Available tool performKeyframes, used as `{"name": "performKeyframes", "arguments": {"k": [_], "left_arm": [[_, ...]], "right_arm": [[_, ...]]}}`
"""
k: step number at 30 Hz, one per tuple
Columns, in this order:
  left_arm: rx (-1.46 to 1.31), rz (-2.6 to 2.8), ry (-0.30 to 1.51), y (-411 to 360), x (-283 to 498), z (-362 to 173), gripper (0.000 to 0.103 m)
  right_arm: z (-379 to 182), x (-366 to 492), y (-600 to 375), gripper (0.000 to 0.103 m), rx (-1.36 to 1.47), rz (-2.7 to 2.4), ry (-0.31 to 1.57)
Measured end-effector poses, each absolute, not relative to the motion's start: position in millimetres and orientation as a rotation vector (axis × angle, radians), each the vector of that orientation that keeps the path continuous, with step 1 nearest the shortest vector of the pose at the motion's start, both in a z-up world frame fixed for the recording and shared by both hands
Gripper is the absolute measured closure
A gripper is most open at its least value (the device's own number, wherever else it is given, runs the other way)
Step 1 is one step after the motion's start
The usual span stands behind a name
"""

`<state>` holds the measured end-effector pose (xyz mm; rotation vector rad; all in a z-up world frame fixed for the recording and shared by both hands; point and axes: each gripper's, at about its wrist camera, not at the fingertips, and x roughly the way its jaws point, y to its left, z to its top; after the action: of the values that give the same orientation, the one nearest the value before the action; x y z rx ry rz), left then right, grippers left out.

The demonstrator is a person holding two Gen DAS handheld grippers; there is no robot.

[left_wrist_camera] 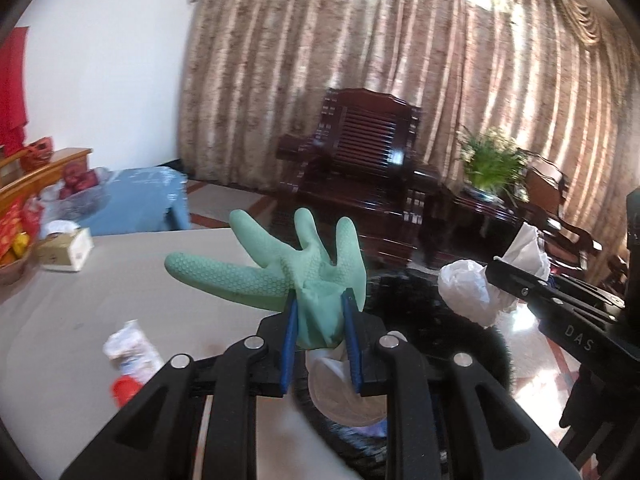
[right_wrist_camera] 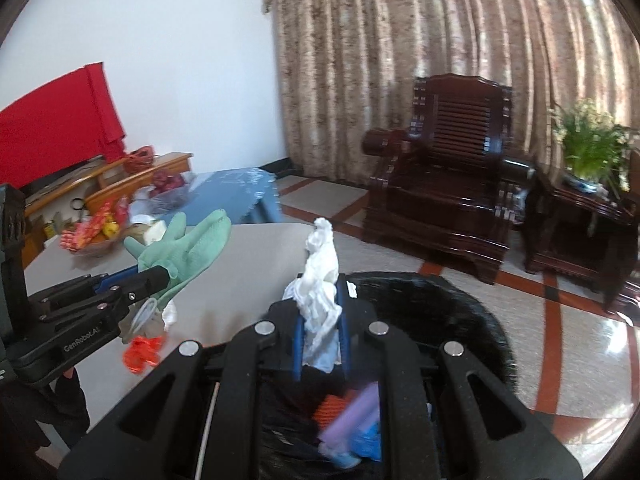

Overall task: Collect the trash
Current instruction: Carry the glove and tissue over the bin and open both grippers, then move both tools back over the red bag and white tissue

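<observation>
A green rubber glove (left_wrist_camera: 276,272) is pinched between the blue pads of my left gripper (left_wrist_camera: 320,300), fingers of the glove fanned upward. It hangs over the table edge beside a bin lined with a black bag (left_wrist_camera: 424,312). My right gripper (right_wrist_camera: 320,286) is shut on a crumpled white tissue (right_wrist_camera: 320,264) above the bin (right_wrist_camera: 464,312), which holds purple, orange and blue trash (right_wrist_camera: 352,412). In the right wrist view the left gripper (right_wrist_camera: 162,274) with the glove (right_wrist_camera: 188,244) is on the left. The tissue (left_wrist_camera: 468,292) shows right in the left wrist view.
On the grey table (left_wrist_camera: 100,292) lie a crumpled wrapper (left_wrist_camera: 132,346), a red scrap (right_wrist_camera: 142,354), a tissue box (left_wrist_camera: 64,250) and a basket of packets (right_wrist_camera: 92,238). A dark wooden armchair (right_wrist_camera: 440,184), a side table with a plant (right_wrist_camera: 592,152) and curtains stand behind.
</observation>
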<state>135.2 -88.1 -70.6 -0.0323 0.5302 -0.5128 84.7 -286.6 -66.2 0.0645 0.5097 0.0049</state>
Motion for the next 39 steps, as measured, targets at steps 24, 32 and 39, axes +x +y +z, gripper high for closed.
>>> {"name": "performKeyframes", "arguments": {"k": [24,32,39], "left_arm": [[-0.022,-0.696,0.604,-177.1,156.7,-96.5,0.037],[-0.044,-0.606,0.559,-139.1,155.9,-83.8,0.021],[-0.025,-0.447,0.505,-69.1,146.8,-77.6,0.019]], "right_arm": [[-136.8,80.4,-367.3,0.031,0.097,-0.211,0.638],[-124.0,77.0,-351.8,0.005,0.116,-0.208,0.579],[-111.2,85.7,-309.8,0.005,0.141,-0.123,0.538]]}}
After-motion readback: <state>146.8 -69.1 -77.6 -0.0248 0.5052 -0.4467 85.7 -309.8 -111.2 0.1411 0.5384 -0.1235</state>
